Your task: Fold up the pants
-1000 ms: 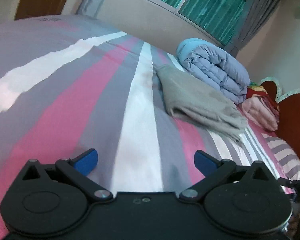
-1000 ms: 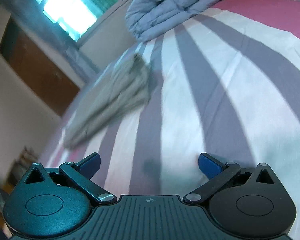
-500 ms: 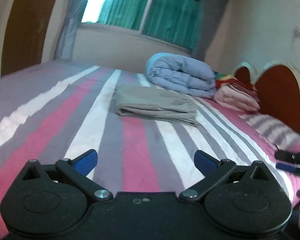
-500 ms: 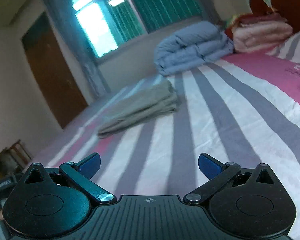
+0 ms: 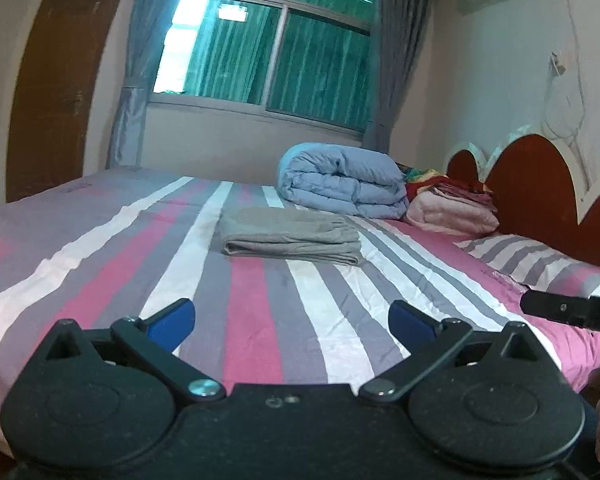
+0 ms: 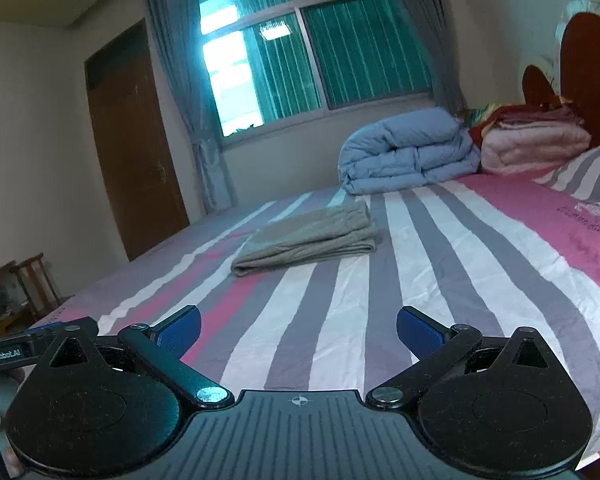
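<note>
The grey pants point(image 5: 290, 236) lie folded in a flat rectangle on the striped bed, mid-distance; they also show in the right wrist view point(image 6: 310, 238). My left gripper point(image 5: 292, 322) is open and empty, held low near the bed's front edge, well short of the pants. My right gripper point(image 6: 298, 328) is open and empty, also back near the front edge. The right gripper's body shows at the right edge of the left wrist view point(image 5: 568, 310); the left gripper's body shows at the left edge of the right wrist view point(image 6: 20, 346).
A rolled blue duvet point(image 5: 342, 180) lies behind the pants, with folded pink blankets point(image 5: 452, 212) and a striped pillow point(image 5: 540, 264) by the red headboard point(image 5: 540, 200). A window, curtains and a brown door point(image 6: 134, 152) stand beyond. A wooden chair point(image 6: 36, 280) stands left of the bed.
Both grippers have pulled back and tilted up from the bed surface. The pants now lie farther away and level in both views. Both stayed open.
</note>
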The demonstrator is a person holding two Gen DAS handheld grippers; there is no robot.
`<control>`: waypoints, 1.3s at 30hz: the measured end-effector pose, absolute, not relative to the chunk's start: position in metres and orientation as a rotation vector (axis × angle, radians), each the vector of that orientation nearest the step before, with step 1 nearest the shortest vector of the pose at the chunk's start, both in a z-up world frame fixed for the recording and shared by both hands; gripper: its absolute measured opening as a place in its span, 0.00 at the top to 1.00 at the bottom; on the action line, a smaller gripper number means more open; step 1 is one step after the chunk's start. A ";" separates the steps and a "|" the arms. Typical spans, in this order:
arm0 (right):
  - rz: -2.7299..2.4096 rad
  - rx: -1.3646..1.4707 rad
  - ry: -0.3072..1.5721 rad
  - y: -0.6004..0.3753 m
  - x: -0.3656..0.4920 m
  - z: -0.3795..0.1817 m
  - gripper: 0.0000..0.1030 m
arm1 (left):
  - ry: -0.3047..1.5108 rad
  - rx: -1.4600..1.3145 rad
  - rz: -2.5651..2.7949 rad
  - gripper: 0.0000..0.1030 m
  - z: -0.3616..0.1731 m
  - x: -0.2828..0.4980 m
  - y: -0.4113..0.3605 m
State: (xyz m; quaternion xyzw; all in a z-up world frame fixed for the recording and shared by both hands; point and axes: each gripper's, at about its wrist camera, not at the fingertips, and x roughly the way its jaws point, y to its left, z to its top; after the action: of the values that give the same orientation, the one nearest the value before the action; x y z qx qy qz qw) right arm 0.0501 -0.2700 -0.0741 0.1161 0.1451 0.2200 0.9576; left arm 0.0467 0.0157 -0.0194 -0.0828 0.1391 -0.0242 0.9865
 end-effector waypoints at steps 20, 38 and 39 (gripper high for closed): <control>0.478 0.064 0.251 -0.248 0.056 -0.087 0.00 | 0.241 -0.065 -0.069 0.06 -0.025 0.043 -0.004; 0.477 0.064 0.258 -0.247 0.064 -0.090 0.00 | 0.254 -0.072 -0.066 0.06 -0.025 0.046 0.001; 0.476 0.064 0.257 -0.247 0.063 -0.090 0.00 | 0.254 -0.073 -0.067 0.06 -0.025 0.046 0.001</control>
State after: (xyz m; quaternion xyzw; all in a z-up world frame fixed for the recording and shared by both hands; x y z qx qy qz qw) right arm 0.0635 -0.2465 -0.0899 0.0315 0.1270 0.2351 0.9631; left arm 0.0463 0.0009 -0.0247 -0.0361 0.1269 -0.0333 0.9907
